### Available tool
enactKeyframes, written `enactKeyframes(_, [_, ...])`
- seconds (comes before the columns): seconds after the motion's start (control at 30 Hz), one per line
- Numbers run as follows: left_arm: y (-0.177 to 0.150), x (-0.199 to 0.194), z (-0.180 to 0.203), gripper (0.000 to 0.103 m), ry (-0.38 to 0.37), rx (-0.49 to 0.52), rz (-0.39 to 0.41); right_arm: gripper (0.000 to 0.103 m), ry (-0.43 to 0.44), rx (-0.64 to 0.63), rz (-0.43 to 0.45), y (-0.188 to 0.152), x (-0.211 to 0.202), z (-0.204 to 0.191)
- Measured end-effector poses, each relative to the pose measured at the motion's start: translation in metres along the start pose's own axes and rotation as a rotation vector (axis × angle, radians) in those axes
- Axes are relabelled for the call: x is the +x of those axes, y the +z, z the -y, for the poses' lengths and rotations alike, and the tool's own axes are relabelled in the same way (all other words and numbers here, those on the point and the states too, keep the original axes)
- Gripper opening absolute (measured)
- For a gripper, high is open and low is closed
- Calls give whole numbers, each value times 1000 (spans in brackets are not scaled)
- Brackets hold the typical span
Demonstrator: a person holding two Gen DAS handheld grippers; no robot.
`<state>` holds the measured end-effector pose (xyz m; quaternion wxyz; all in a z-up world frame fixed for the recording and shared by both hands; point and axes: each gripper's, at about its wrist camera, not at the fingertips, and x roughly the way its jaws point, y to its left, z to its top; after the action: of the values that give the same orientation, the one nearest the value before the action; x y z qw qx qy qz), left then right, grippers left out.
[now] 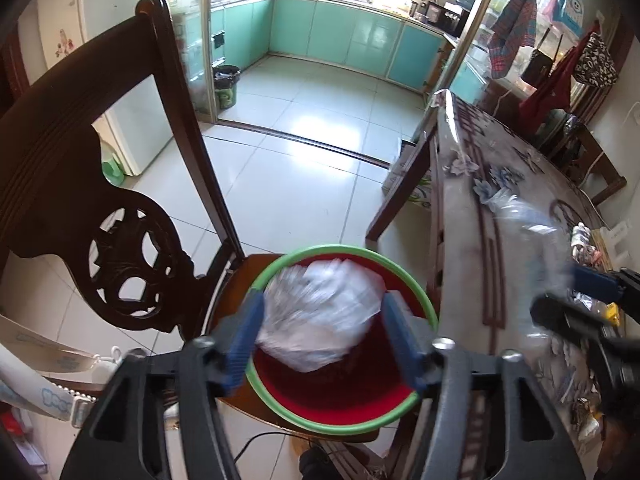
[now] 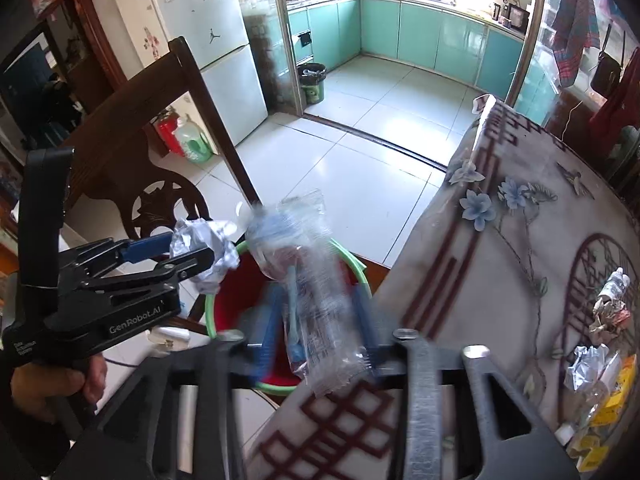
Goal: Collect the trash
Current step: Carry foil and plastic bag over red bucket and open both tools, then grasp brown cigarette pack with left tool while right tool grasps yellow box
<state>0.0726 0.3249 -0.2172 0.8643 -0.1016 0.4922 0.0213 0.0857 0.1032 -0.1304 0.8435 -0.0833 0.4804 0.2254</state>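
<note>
Risking a miss at the drop: the red bucket (image 1: 340, 364) with its green rim is sitting on a chair seat (image 1: 240, 280) pressed close to the table (image 2: 500, 280), so a light wrapper let go off-centre could be drifting onto the seat or the tiled floor (image 1: 304, 128). Risking also a clash, with both tools crowding the same opening and the frames blurring with motion.

Starting nearest, at lower centre of the left wrist view: left hand-held gripper (image 1: 322, 320) standing fairly wide, blue pads just touching either side of a crumpled silvery-white plastic wrapper (image 1: 320, 316) directly over the bucket mouth. Seen from the right wrist view at middle left, the same wad appearing pinched between the fingers, so judging it as lightly gripped, not yet dropped.

At lower centre of the right wrist view: right hand-held gripper (image 2: 316, 320) also well spread, clasping a clear, tube-like plastic package (image 2: 316, 280) printed in blue, its upper end hanging over the bucket rim and its lower end over the table edge; hold looking loose, slipping being possible.

Farther right on the floral table covering: more crumpled scraps and yellow packets (image 2: 600, 360) waiting near the right edge of the frame.

Beyond, upper centre: a kitchen bin (image 2: 313, 82) by the teal cabinets.
</note>
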Motion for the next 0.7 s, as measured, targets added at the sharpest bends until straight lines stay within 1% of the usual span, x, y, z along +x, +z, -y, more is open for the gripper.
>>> enactKeyframes(0.03, [1,0,-1,65,4,0,3,73,-3,3,8,-1,-1,-1])
enactKeyframes(0.07, [3,1,-2,65,8,1,4,76,-8,4,16,0,-2,-1])
enactKeyframes(0.3, [7,3,2,65,-1,4,7,77,-33,3,20,2,-6,1])
enactKeyframes(0.5, [11,-2,12,65,-13,18,26,77,-60,18,36,-2,-18,10])
enactKeyframes(0.7, [9,-14,41,65,-44,64,46,79,-86,62,56,-18,-37,31])
